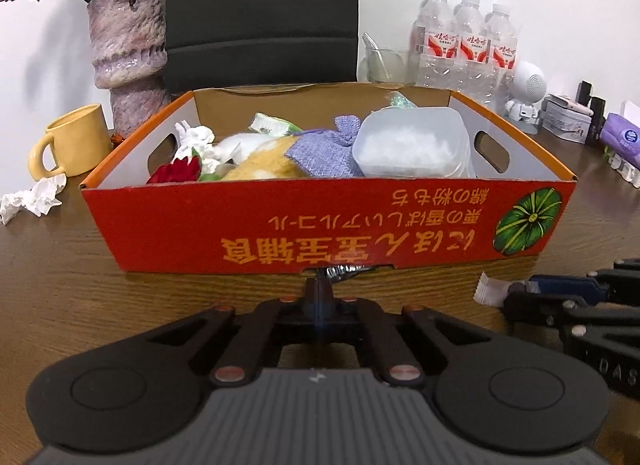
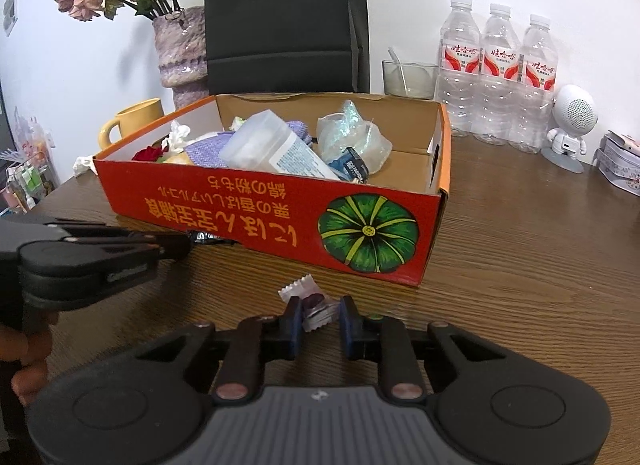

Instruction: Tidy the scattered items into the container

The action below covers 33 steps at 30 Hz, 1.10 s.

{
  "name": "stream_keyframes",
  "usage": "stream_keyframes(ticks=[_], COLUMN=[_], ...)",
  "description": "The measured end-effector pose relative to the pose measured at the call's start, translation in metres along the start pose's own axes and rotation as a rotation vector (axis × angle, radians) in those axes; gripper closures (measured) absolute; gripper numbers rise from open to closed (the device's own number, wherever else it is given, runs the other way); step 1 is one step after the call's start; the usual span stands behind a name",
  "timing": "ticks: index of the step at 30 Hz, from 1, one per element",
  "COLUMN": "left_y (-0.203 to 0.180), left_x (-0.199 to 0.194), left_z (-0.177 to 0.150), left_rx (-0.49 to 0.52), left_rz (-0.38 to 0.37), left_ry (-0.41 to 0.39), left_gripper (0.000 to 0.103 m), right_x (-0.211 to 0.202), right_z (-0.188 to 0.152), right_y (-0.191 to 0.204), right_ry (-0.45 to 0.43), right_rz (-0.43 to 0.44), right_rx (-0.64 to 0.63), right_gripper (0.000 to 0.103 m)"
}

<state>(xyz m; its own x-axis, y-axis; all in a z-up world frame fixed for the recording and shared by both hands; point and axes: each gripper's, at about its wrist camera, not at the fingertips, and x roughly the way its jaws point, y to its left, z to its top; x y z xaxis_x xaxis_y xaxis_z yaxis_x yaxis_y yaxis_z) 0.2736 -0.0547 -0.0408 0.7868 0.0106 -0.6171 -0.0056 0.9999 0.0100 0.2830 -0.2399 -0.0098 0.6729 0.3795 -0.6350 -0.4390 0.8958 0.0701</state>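
A red cardboard box (image 1: 320, 221) (image 2: 280, 209) stands on the wooden table and holds several items: a clear plastic tub (image 1: 412, 143), a purple knit pouch (image 1: 320, 149), a red rose (image 1: 176, 171) and tissues. My left gripper (image 1: 320, 285) is shut on a small silver-black foil wrapper (image 1: 340, 271) (image 2: 206, 237) at the foot of the box's front wall. My right gripper (image 2: 320, 309) is open, its fingers on either side of a clear-wrapped dark candy (image 2: 310, 301) that lies on the table. The candy's wrapper also shows in the left wrist view (image 1: 490, 290).
A crumpled tissue (image 1: 34, 199) lies left of the box by a yellow mug (image 1: 70, 143). A vase of dried flowers (image 1: 128, 49), a black bag (image 1: 262, 13), a glass (image 1: 388, 65), water bottles (image 1: 468, 37), a white robot figure (image 2: 572, 121) and tins (image 1: 568, 121) line the back.
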Motion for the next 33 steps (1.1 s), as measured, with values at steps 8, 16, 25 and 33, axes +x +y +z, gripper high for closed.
stream_keyframes(ticks=[8,16,25,33], left_y=[0.000,-0.004,0.005,0.001], left_x=[0.002,0.013,0.009,0.016], left_z=[0.003,0.011,0.009,0.014], left_rx=[0.001,-0.008,-0.050,-0.039], left_rz=[-0.081,-0.055,-0.046,-0.073], left_ry=[0.006,0.016,0.014,0.005], left_gripper=[0.100,0.102,0.075,0.061], right_x=[0.001,0.002,0.004,0.004], right_z=[0.001,0.001,0.003,0.014], right_y=[0.001,0.002,0.000,-0.006], right_ry=[-0.006,-0.007,-0.007,-0.073], right_rz=[-0.002,-0.003,0.005,0.024], right_rx=[-0.001,-0.004,0.010,0.019], right_gripper=[0.085,0.085,0.084,0.084])
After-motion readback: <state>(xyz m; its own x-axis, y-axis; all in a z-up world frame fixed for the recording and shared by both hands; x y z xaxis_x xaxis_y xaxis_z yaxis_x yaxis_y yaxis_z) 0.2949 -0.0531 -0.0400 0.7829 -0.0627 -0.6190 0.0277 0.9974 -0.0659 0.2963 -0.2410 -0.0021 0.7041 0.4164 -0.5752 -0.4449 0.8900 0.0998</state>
